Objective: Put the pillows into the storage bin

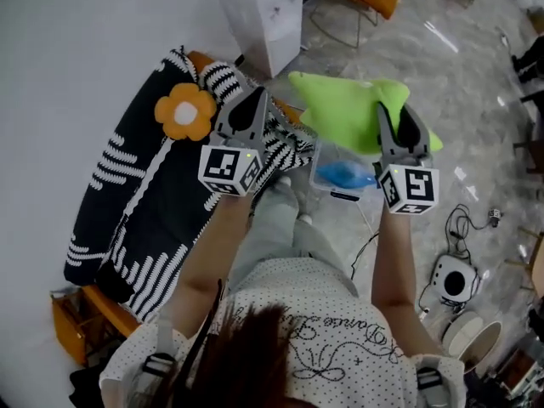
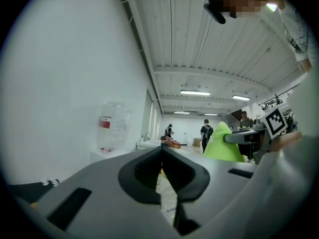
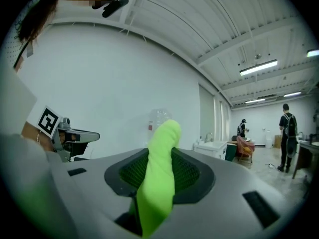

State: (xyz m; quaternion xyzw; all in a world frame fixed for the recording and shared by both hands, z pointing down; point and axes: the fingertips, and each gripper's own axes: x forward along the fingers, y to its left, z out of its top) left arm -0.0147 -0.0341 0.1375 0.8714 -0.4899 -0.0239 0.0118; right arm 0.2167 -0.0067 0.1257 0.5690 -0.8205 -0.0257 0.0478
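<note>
Black-and-white striped cover (image 1: pixel 127 202) far left of the storage bin (image 1: pixel 319 177), with an orange flower pillow (image 1: pixel 184 110) on top. Next, still left of the bin, the left tool (image 1: pixel 255 96) shut tight, holding nothing, over a striped pillow (image 1: pixel 285 147). By the bin, up in the air, a green pillow (image 1: pixel 340 113), pinched by its edge in the right tool (image 1: pixel 391 109).

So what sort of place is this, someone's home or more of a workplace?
Probably a large open studio or office hall, not a home: a ribbed ceiling with strip lights, people standing far off, and a water-cooler bottle by the wall.
</note>
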